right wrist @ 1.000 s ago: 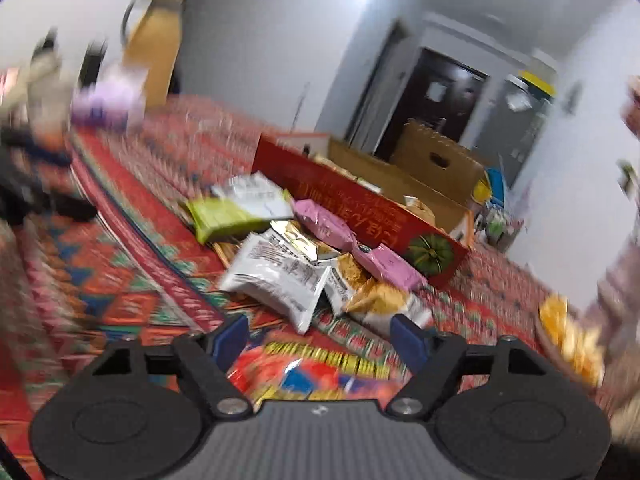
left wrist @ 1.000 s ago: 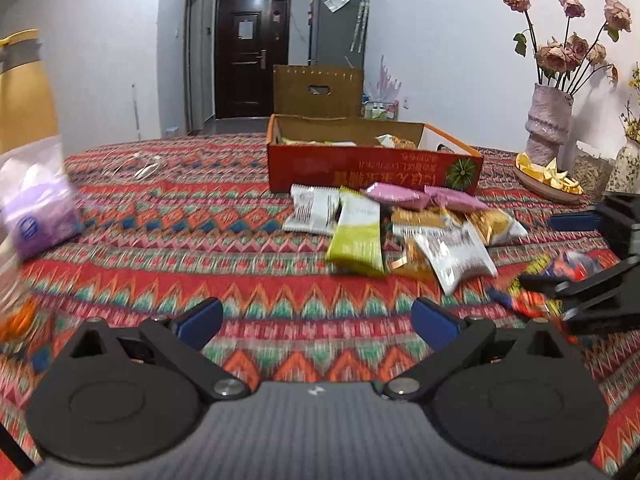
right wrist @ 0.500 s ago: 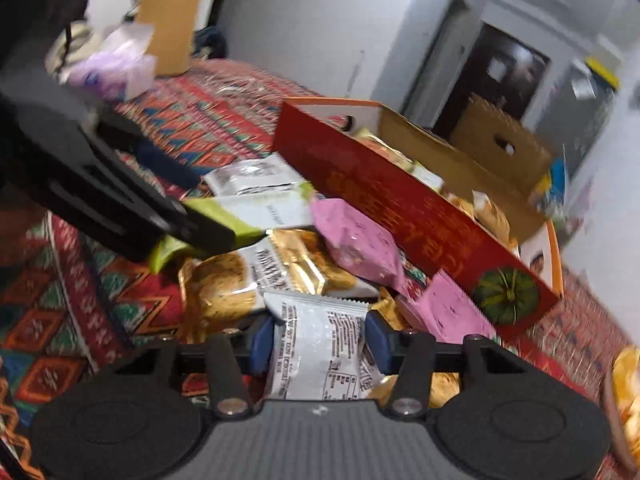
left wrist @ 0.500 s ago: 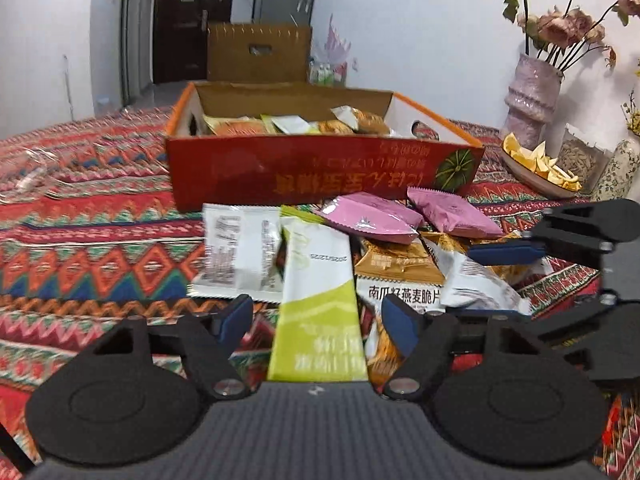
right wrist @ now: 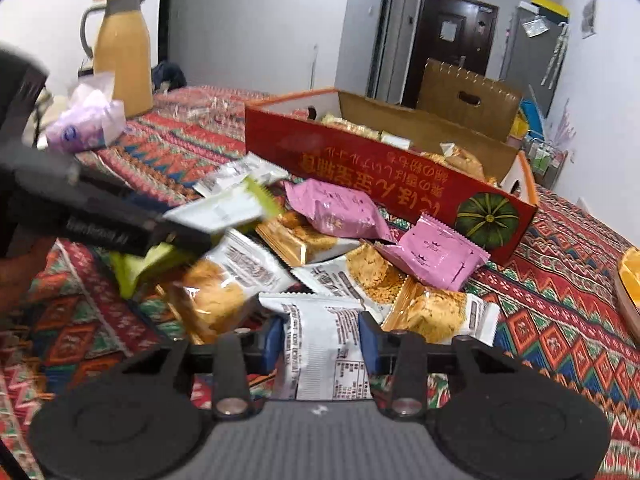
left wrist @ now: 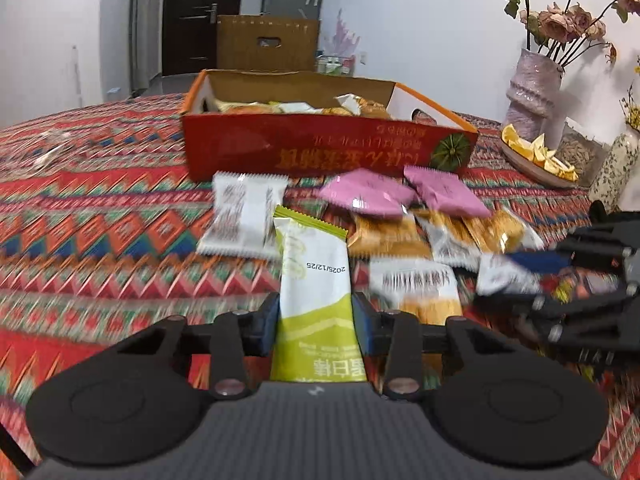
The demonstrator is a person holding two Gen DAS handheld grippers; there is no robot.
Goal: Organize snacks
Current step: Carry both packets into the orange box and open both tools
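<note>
My left gripper (left wrist: 315,322) is shut on a green and white snack bar (left wrist: 314,280), held above the patterned cloth. My right gripper (right wrist: 322,344) is shut on a white snack packet (right wrist: 326,354) at the near edge of the snack pile. The left gripper (right wrist: 100,216) with its bar (right wrist: 224,208) shows at the left of the right wrist view; the right gripper (left wrist: 568,280) shows at the right of the left wrist view. Pink packets (right wrist: 340,208) and orange packets (right wrist: 436,312) lie in front of the red cardboard box (left wrist: 320,152), which holds several snacks.
A vase of dried roses (left wrist: 534,92), a plate of orange pieces (left wrist: 536,152) and a patterned jar (left wrist: 612,168) stand at the right. A yellow thermos (right wrist: 122,48) and a purple tissue pack (right wrist: 86,124) stand at the left. A brown box (right wrist: 468,96) sits behind.
Both grippers closed: the left on the green and white bar and lifted it, the right on the white packet. Both moved closer to the pile.
</note>
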